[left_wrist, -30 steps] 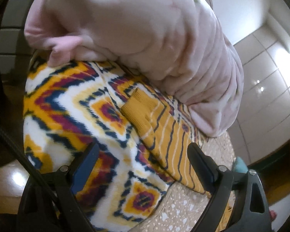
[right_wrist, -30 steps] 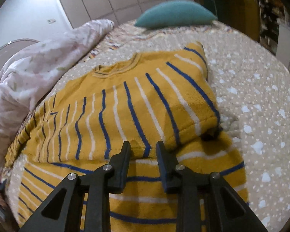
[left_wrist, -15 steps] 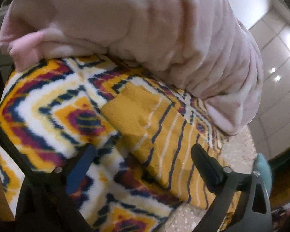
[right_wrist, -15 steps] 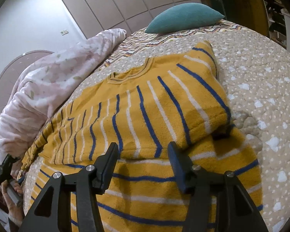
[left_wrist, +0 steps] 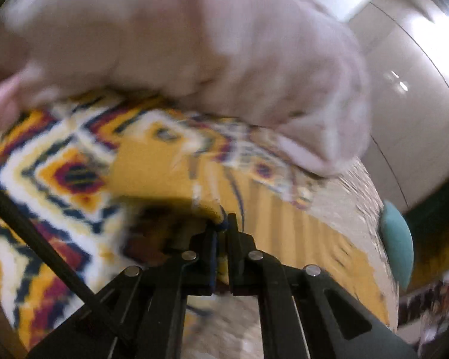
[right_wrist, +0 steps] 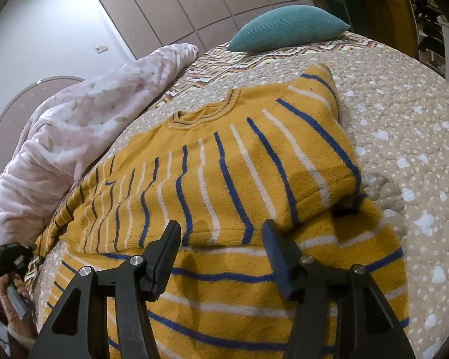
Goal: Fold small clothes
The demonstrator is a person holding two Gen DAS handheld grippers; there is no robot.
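Observation:
A yellow sweater (right_wrist: 224,179) with blue and white stripes lies on the bed, its right sleeve folded over the body. Its left sleeve (left_wrist: 164,176) stretches onto a bright patterned blanket in the blurred left wrist view. My left gripper (left_wrist: 221,227) is shut on the edge of that sleeve. It also shows in the right wrist view (right_wrist: 7,257) at the far left, held in a hand. My right gripper (right_wrist: 221,239) is open and empty, just above the sweater's lower body near the folded sleeve's edge.
A pink fluffy duvet (right_wrist: 74,137) is bunched along the sweater's left side, also in the left wrist view (left_wrist: 194,59). A teal cushion (right_wrist: 287,28) lies at the far end of the beige dotted quilt (right_wrist: 404,137). A patterned blanket (left_wrist: 45,185) covers the bed's left end.
My left gripper moved forward to the sleeve and shut on its edge. My right gripper opened wide and drew back slightly from the folded sleeve.

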